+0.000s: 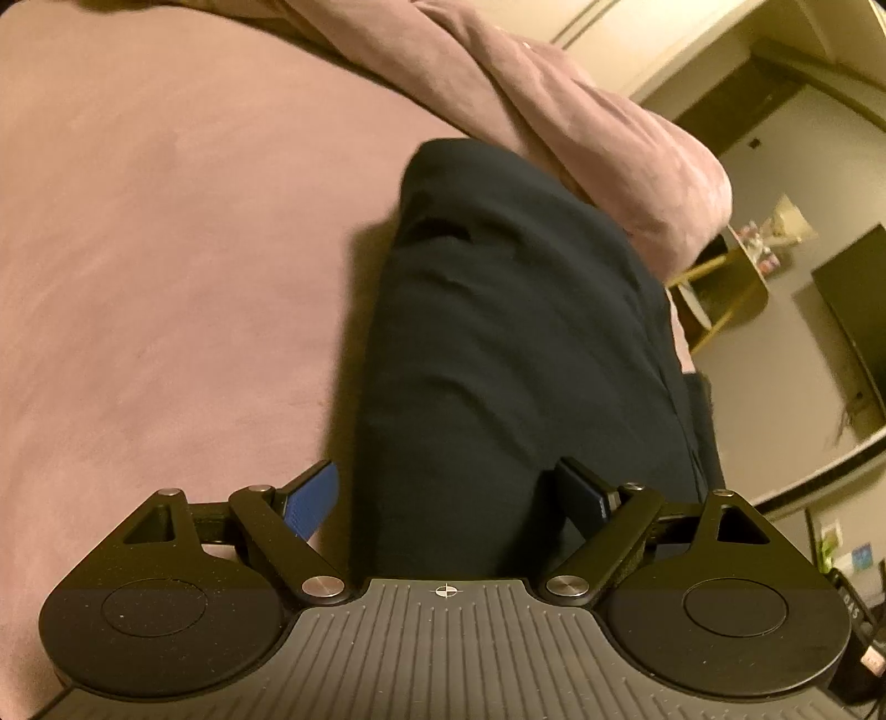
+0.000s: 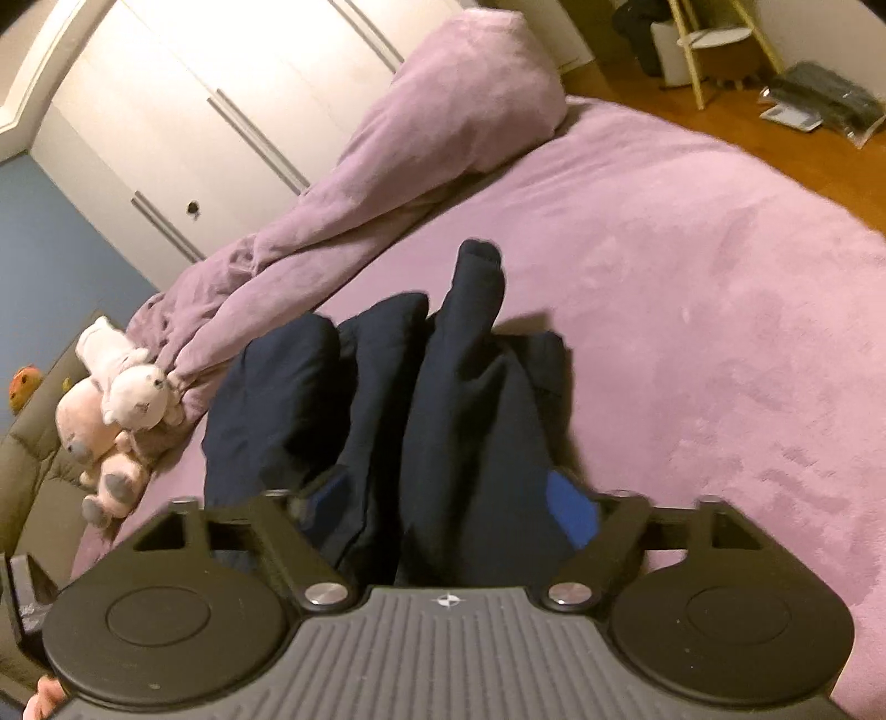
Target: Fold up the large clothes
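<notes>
A dark navy garment [image 1: 515,332] lies folded in a long strip on the pink bed cover [image 1: 166,249]. My left gripper [image 1: 446,498] stands open over its near end; the blue left pad [image 1: 310,504] sits clear of the cloth's edge. In the right wrist view the same garment [image 2: 470,387] is bunched into upright folds, one end poking up. My right gripper [image 2: 448,498] is open, its blue pads [image 2: 573,509] spread wide with the cloth between them and no grip on it.
A rolled pink duvet [image 2: 443,111] runs along the far side of the bed, seen too in the left wrist view [image 1: 581,127]. Plush toys [image 2: 122,410] lie at its left end. White wardrobe doors [image 2: 221,83], a yellow-legged stool [image 2: 714,39] and wooden floor lie beyond.
</notes>
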Available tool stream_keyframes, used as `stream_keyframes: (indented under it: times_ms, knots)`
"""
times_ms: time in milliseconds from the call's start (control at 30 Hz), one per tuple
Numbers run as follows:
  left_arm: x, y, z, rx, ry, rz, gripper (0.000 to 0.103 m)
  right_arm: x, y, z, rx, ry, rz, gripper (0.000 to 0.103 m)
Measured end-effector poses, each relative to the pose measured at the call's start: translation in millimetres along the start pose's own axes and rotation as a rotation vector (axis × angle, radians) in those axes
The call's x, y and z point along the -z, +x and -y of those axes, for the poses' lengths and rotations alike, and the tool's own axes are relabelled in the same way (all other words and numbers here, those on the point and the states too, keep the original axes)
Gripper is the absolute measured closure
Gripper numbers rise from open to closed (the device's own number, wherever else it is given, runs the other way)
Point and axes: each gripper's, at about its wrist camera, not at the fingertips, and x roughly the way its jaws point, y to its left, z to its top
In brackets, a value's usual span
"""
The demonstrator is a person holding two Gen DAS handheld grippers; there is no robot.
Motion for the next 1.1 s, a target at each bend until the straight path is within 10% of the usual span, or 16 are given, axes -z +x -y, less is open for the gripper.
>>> stream_keyframes:
  times_ms: [333, 600, 900, 1100]
  knots:
    - [-9, 23, 11, 0.022, 0.119, -0.052, 0.008, -14, 62, 29, -0.094, 0.072, -0.170, 0.023]
    - [-4, 5, 18, 0.042, 0.165, -0.007, 0.036, -7, 71, 13, -0.120, 0.055, -0.161, 0.044]
    - [-10, -34, 2, 0.040, 0.123, 0.046, 0.051, -2, 85, -29, -0.214, 0.072, -0.167, 0.043]
    - [-6, -38, 2, 0.019, 0.169, 0.042, 0.048, -1, 60, -29, -0.083, 0.055, -0.100, 0.029]
